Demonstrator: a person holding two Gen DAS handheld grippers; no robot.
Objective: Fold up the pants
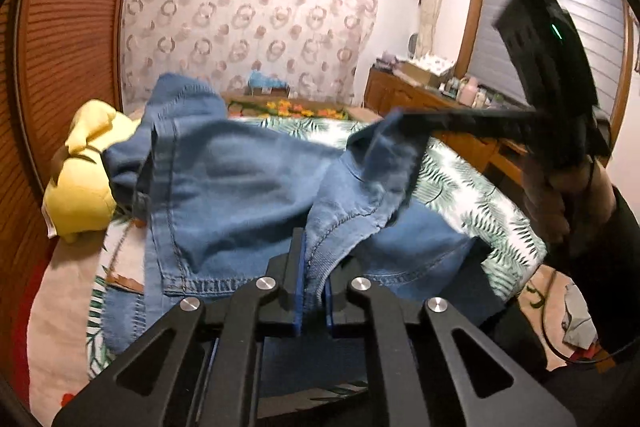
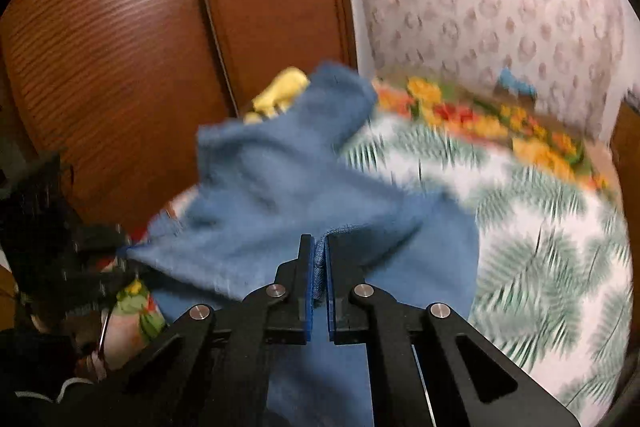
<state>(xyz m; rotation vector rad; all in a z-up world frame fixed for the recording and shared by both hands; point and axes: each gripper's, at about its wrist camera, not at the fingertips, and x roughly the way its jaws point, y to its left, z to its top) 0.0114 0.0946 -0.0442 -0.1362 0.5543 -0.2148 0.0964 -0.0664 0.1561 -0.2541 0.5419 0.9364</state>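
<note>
A bedroom, with a leaf-print bed [image 1: 472, 187] carrying the work. The jeans [image 1: 240, 187] are hanging bunched and unfolded between the two tongs, partly lifted, no fold made yet. The left tongs [image 1: 312, 291] are pinching a seam edge; the right tongs [image 2: 319, 283] are clamping denim too. A yellow plush [image 1: 84, 187] is lying beyond the left tongs.

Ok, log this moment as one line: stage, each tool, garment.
stage: lifting to fold | left tool: shut on jeans | right tool: shut on jeans | jeans: partly raised off bed
</note>
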